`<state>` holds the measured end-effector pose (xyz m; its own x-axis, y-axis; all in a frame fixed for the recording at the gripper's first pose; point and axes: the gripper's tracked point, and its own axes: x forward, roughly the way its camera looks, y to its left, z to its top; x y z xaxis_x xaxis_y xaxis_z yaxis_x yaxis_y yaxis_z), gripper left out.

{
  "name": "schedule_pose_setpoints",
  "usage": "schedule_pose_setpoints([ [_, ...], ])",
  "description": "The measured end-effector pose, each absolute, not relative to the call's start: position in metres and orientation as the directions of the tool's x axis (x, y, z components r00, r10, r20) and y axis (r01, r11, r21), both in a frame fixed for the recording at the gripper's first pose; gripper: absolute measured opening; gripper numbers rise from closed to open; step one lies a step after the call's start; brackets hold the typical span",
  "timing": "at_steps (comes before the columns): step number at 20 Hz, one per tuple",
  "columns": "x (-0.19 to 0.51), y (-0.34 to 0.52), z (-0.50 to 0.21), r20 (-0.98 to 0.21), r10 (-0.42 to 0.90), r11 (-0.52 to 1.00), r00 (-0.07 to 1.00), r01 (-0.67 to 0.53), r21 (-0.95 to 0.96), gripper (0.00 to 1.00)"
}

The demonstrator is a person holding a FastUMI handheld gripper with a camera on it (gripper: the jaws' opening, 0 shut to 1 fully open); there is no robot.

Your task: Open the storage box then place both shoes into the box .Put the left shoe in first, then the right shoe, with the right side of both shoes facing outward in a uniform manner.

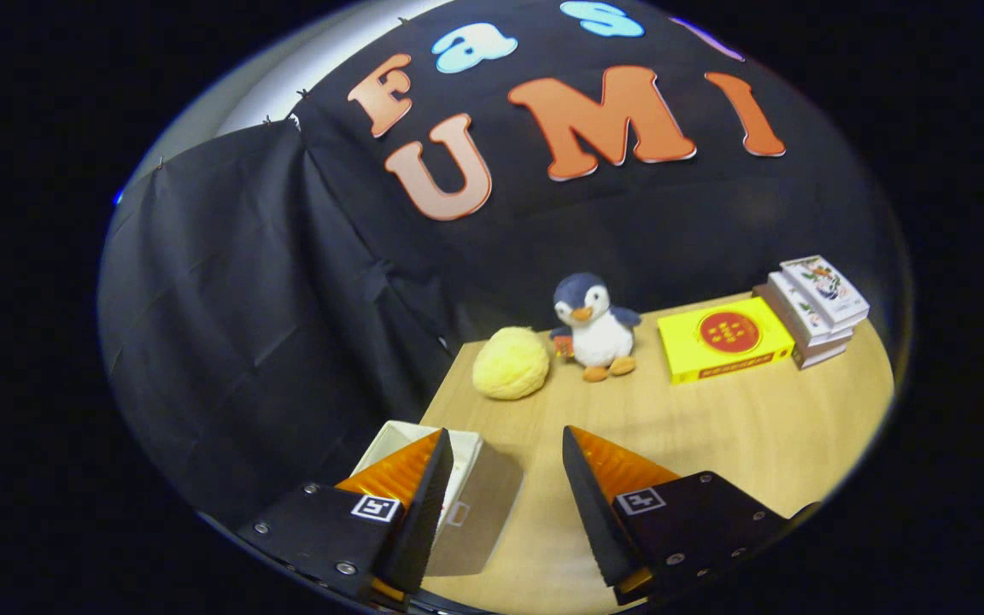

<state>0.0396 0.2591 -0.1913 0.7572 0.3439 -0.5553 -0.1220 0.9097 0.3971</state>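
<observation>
one storage box [466,495], one plush penguin [594,329], three books [817,307]

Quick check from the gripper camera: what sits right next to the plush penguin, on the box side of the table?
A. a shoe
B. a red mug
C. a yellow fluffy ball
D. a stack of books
C: the yellow ball lies close beside the penguin, ahead of the open gripper, whose fingers hold nothing; the storage box is at the near finger.
</observation>
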Motion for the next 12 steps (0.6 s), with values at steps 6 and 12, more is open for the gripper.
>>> schedule_pose_setpoints([
  [6, 0.053, 0.134, -0.15, -0.424, 0.157, 0.963, 0.892, -0.044, 0.265, 0.95],
  [12, 0.054, 0.035, -0.109, -0.28, 0.013, 0.99, 0.96, 0.027, 0.137, 0.97],
])
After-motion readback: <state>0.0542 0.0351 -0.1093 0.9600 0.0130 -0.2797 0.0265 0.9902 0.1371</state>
